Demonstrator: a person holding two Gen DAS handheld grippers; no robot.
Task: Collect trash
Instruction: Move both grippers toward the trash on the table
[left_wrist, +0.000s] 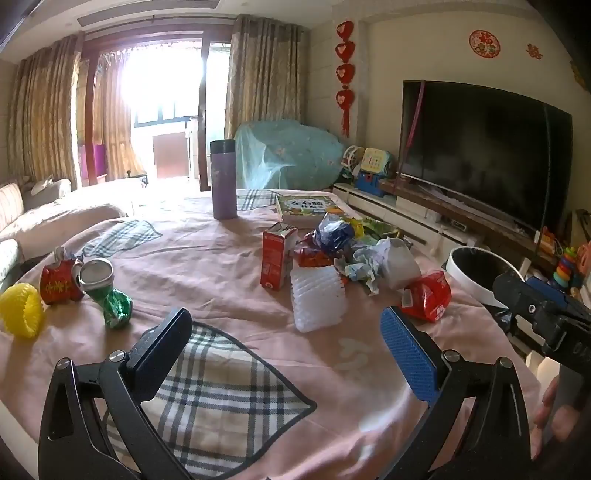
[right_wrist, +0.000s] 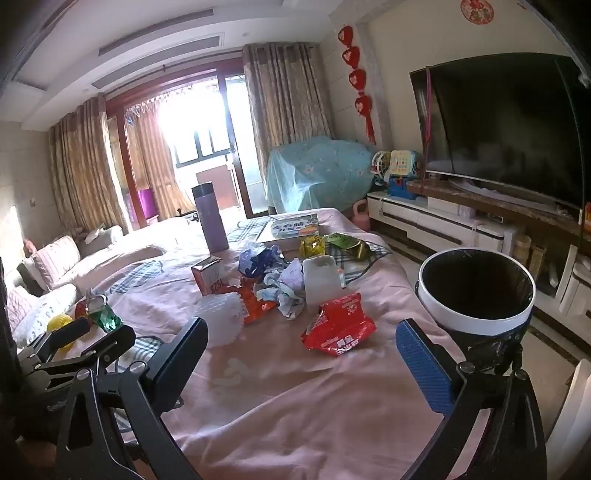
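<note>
Trash lies on a table under a pink cloth (left_wrist: 229, 258). In the left wrist view I see a red carton (left_wrist: 275, 256), a white ribbed plastic tray (left_wrist: 317, 299), a red wrapper (left_wrist: 428, 295), crumpled paper (left_wrist: 365, 262), a crushed green can (left_wrist: 107, 291), a red can (left_wrist: 59, 282) and a yellow ring (left_wrist: 22, 308). My left gripper (left_wrist: 284, 334) is open and empty above a plaid mat (left_wrist: 221, 391). My right gripper (right_wrist: 301, 349) is open and empty, just short of the red wrapper (right_wrist: 338, 326). A white bin with a black liner (right_wrist: 476, 295) stands at the table's right edge.
A purple flask (left_wrist: 223, 179) and a picture book (left_wrist: 306, 208) stand at the far side of the table. A TV (left_wrist: 484, 155) on a low cabinet is at the right. A sofa (left_wrist: 22, 218) runs along the left. Toys sit near the TV.
</note>
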